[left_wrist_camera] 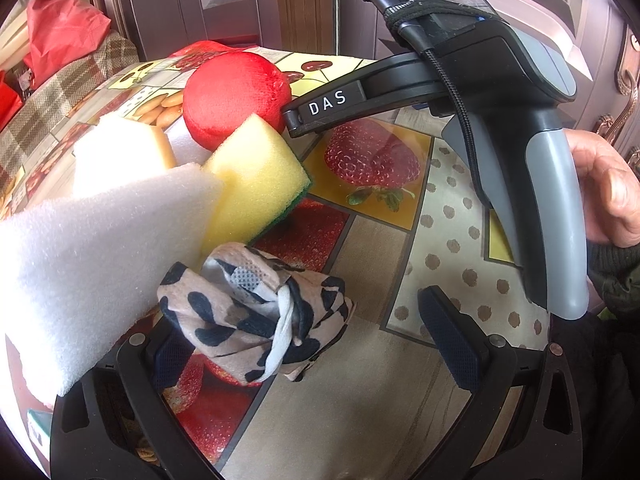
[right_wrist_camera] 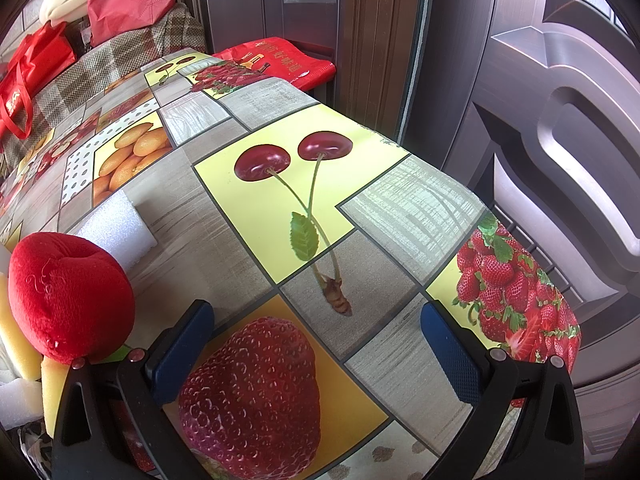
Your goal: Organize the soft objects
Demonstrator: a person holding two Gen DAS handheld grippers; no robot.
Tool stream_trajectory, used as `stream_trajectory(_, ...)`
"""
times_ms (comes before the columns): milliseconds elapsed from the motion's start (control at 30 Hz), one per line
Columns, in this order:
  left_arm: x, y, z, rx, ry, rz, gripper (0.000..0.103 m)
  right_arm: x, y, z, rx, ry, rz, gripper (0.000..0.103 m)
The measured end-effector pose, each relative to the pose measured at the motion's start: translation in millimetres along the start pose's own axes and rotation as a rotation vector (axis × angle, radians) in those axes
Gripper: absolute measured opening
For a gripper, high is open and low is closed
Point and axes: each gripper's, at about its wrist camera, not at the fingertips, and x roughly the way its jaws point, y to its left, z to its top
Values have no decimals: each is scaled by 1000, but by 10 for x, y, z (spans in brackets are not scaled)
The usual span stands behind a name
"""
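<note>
Nearest the left hand-held gripper (left_wrist_camera: pixel 312 344), a crumpled spotted cloth (left_wrist_camera: pixel 256 316) with a white loop lies on the bench (left_wrist_camera: pixel 400 280), bunched against the left finger's pad; the jaws stand wide apart and clamp nothing. Its long axis runs roughly crosswise between the fingers. Close on the left, a big white foam block (left_wrist_camera: pixel 92 248) slants toward the middle, its corner touching a yellow sponge (left_wrist_camera: pixel 252 184) with a green scouring side, which tilts away to the right. Behind these sit a pale foam piece (left_wrist_camera: pixel 120 152) and a red plush ball (left_wrist_camera: pixel 236 96), all bunched together. The right hand-held gripper (left_wrist_camera: pixel 294 120), spread wide over the printed strawberry (right_wrist_camera: pixel 252 392) and holding nothing, reaches across with one finger marked "DAS", its tip just beside the plush ball. The bench's cloth shows cherries (right_wrist_camera: pixel 294 156), oranges and strawberries. Farther back lies a red bag (right_wrist_camera: pixel 276 60) with writing too blurred to read, before a brown panelled door (right_wrist_camera: pixel 560 120)
</note>
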Motion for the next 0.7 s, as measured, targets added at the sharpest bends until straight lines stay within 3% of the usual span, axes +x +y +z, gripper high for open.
stream_trajectory(167, -150, -88, -68, -11, -34, 62, 102, -2, 9, -11, -2, 0, 0, 103)
stream_trajectory(267, -465, -113, -163, -47, -134, 70, 102, 5, 4, -5, -2, 0, 1, 103)
stream_trajectory(367, -834, -40, -263, -108, -242, 141, 103, 4, 10, -4, -2, 0, 0, 103)
stream_trajectory(467, -1263, 138, -424, -209, -370, 218, 103, -8, 27, -6, -3, 0, 5, 103)
stream_trajectory(600, -1847, 516, -803, -419, -528, 252, 103, -4, 4, 13, -32, -6, 44, 103)
stream_trajectory(700, -2113, 821, -1050, -526, -602, 258, 103, -98, -121, -2, 26, -40, 150, 103)
